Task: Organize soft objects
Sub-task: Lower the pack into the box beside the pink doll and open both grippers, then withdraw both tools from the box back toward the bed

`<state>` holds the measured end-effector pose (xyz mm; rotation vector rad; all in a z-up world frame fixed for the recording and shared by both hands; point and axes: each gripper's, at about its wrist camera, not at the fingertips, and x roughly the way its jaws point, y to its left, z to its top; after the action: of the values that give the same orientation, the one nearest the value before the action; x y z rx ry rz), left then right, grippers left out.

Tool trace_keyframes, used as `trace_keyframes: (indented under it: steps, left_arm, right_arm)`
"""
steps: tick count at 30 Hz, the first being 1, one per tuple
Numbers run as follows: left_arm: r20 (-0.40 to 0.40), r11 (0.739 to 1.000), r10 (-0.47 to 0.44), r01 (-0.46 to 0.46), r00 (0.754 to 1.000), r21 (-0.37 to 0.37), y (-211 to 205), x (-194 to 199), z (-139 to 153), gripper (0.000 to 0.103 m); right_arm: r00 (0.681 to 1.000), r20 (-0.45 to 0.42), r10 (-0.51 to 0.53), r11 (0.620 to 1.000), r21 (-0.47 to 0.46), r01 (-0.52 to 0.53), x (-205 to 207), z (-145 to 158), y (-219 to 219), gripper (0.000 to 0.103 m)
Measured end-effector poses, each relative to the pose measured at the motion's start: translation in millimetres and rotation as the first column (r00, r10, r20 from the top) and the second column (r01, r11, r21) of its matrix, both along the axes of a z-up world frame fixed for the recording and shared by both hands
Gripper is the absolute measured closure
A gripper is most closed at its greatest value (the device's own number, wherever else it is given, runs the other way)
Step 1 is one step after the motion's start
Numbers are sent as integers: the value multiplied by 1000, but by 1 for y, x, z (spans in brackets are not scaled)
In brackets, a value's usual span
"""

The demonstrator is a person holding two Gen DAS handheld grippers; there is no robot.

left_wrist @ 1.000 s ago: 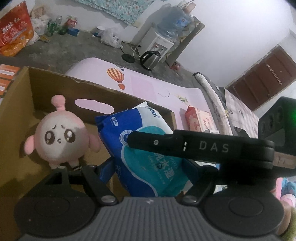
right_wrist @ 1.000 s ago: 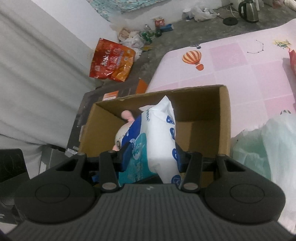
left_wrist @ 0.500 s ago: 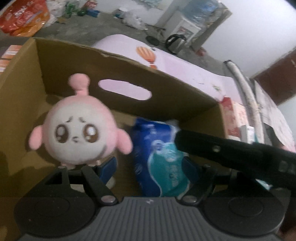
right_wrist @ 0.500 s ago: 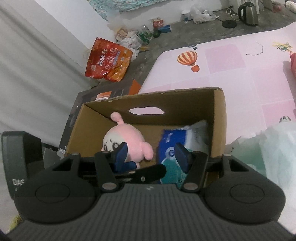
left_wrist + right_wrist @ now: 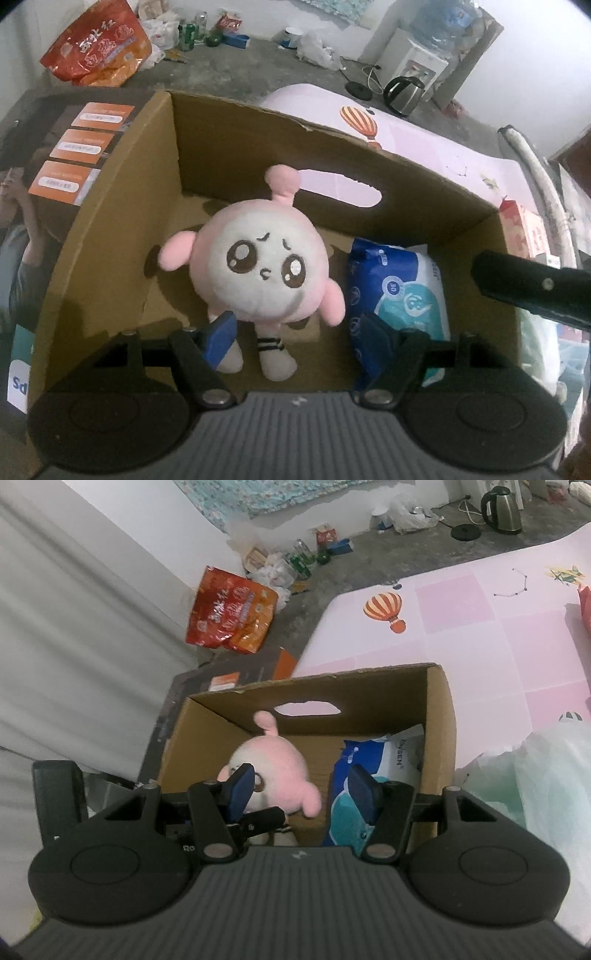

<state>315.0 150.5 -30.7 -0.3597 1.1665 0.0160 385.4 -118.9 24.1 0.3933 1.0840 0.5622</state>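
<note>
The cardboard box (image 5: pixel 110 229) already holds both soft things, so the packing step looks nearly finished; what remains, I judge, is settling them and pulling the tools clear without snagging the box wall. The blue tissue pack (image 5: pixel 399 288) lies at the box's right side, just ahead of the right gripper (image 5: pixel 299 790), whose jaws have just been opening and stand apart with nothing pressed between them. The pink plush toy (image 5: pixel 262 273) sits ahead of the left gripper (image 5: pixel 295 328), its feet between the parted jaws, unclamped.
</note>
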Motion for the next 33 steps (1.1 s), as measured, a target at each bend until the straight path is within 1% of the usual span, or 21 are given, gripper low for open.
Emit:
trace_keyframes:
  steps: [2,3,6,10,12,17,19,22,25,28,33]
  left_arm:
    - [22,1000,-11,11,1000,-5,-2,-4,7,27]
    - [36,1000,-14,15,999,-20,-3,-7,10,27]
    - [72,994,-9,17,997,-107,-7,-8,16,26]
    - [100,973,30,-6,995,-232,-10,-4,18,26]
    - [85,961,38,-13,996,-276,-14,2,13,26]
    - [26,948,50,-39,998,-317,-26,21,-10,26]
    - [1,947,51,-48,999,-317,-31,29,-21,26]
    - [-19,967,68,-70,998,-245,-36,37,-33,27]
    - [-41,972,90,-97,995,-216,-33,38,-41,29]
    - [-36,978,105,-109,994,-176,-29,35,-42,29]
    - [-43,979,107,-113,993,-168,-26,29,-40,30]
  right_arm:
    - [1000,6,-6,1000,23,6,-4,4,-8,47]
    - [1000,8,-7,999,39,7,-7,7,-12,47]
    - [1000,23,-13,995,103,11,-21,16,-31,47]
    - [999,52,-10,981,194,0,-48,24,-60,47]
    - [998,59,-17,971,239,3,-64,25,-78,47]
    - [998,52,-43,943,332,23,-99,16,-122,47]
    - [997,40,-62,933,358,44,-111,9,-140,47]
    - [996,21,-91,927,367,77,-124,-1,-162,47]
    - [994,6,-110,930,355,101,-130,-11,-176,46]
    - [993,-17,-115,933,342,114,-133,-24,-184,46]
    - [992,-35,-118,933,339,123,-133,-38,-187,46]
